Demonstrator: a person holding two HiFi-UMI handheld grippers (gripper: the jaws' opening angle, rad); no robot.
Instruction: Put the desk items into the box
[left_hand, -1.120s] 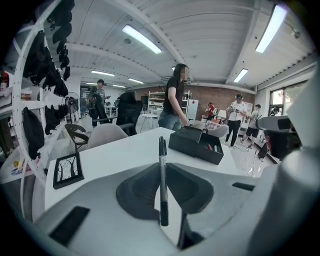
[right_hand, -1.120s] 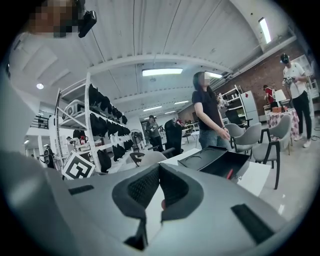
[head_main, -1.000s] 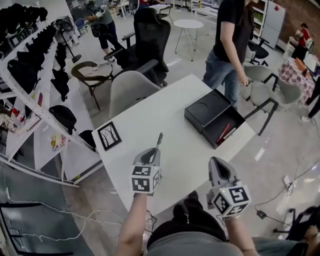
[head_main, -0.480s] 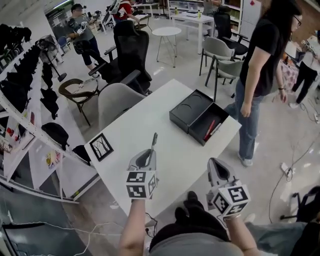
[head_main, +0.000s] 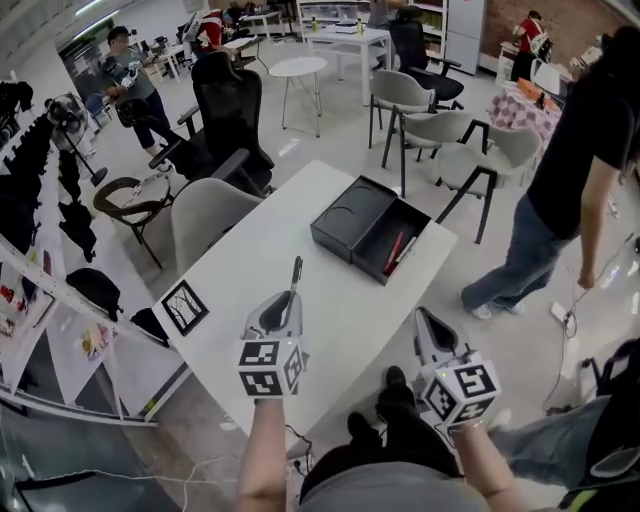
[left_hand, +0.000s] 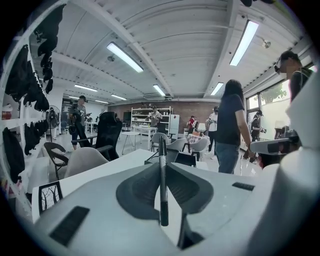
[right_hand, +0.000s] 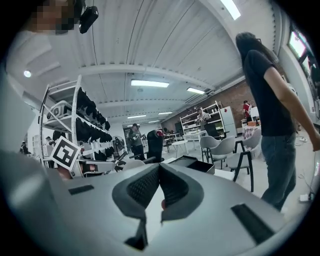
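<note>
the left tongs (head_main: 288, 300) grasp a slim black pen (head_main: 295, 272) at centre frame. the right tongs (head_main: 421, 318), lower right, are pressed together, empty.

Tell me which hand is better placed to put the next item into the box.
Left. The left tool is shut on a pen, and the pen points toward the open box ahead. The right tool is shut with nothing visible in it, so it has nothing to deliver yet.
</note>
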